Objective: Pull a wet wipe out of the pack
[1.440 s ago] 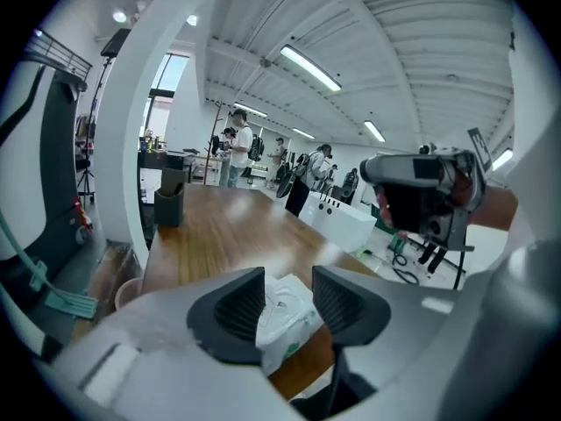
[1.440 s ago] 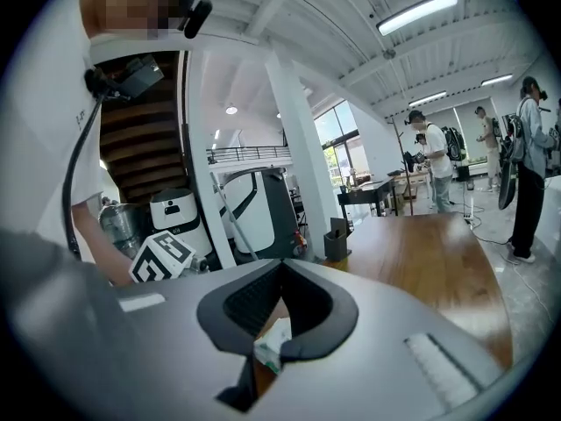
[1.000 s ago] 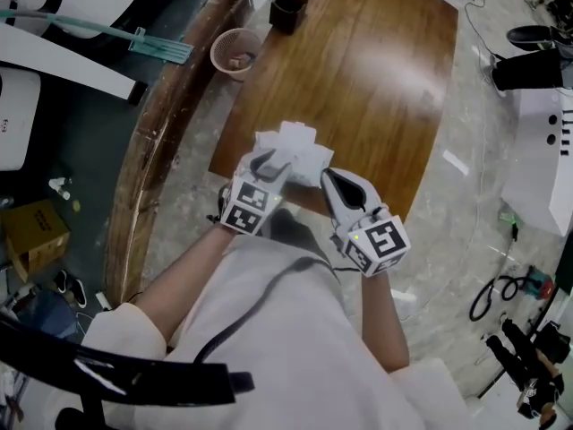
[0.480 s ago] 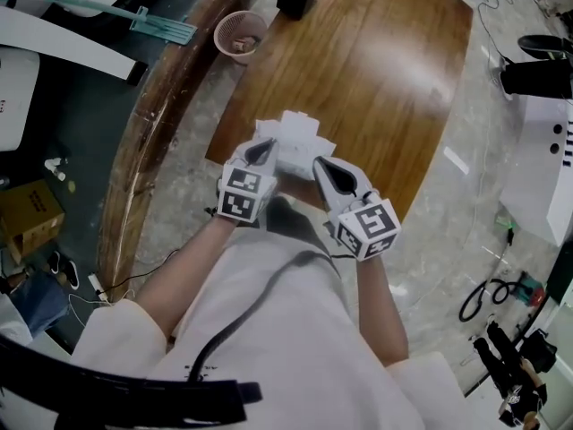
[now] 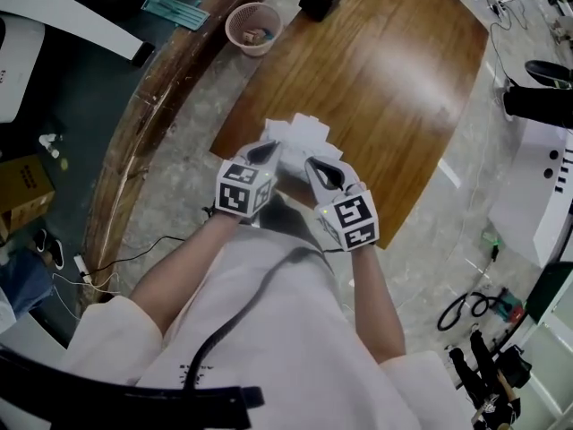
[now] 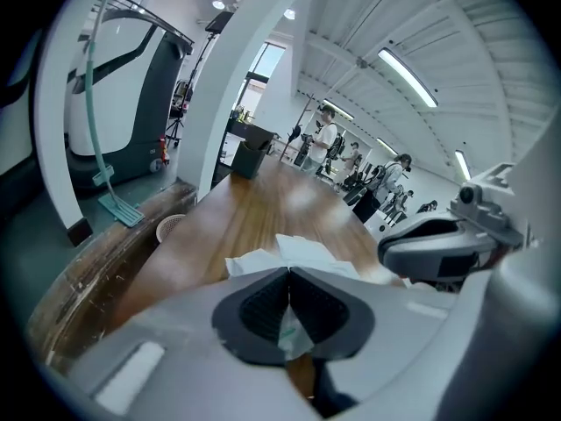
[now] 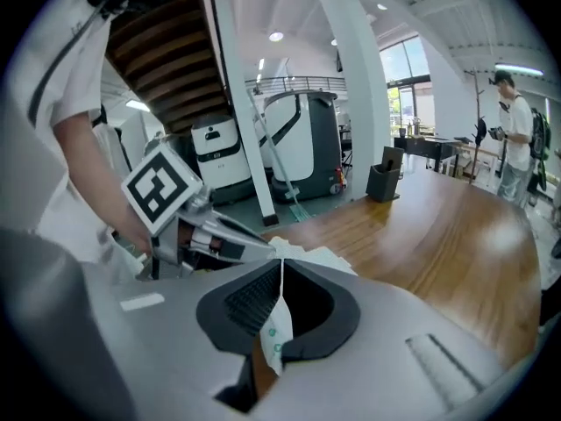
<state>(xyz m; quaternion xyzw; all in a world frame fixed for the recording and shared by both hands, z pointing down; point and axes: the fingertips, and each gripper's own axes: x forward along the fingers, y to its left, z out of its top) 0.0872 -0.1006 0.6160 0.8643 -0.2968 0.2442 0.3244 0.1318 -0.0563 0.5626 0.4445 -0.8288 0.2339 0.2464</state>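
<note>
While clamped from both sides above the near edge of the table (image 5: 394, 97), kept clear of the wood: pack (image 5: 300, 134) pinched at left by the left gripper (image 5: 267, 153), at right by the right gripper (image 5: 315, 163), likely bracing for the pull. Hard to tell film from wipe (image 6: 302, 248) in the crumpled white at the far top

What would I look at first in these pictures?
First, the two tools with black-and-white square patterns in the middle of the head view: the left gripper and the right gripper both pinch a white pack between them. They hold it over the near edge of a big shiny brown table. Next, a small pink basket beside the table, up at the left.
</note>
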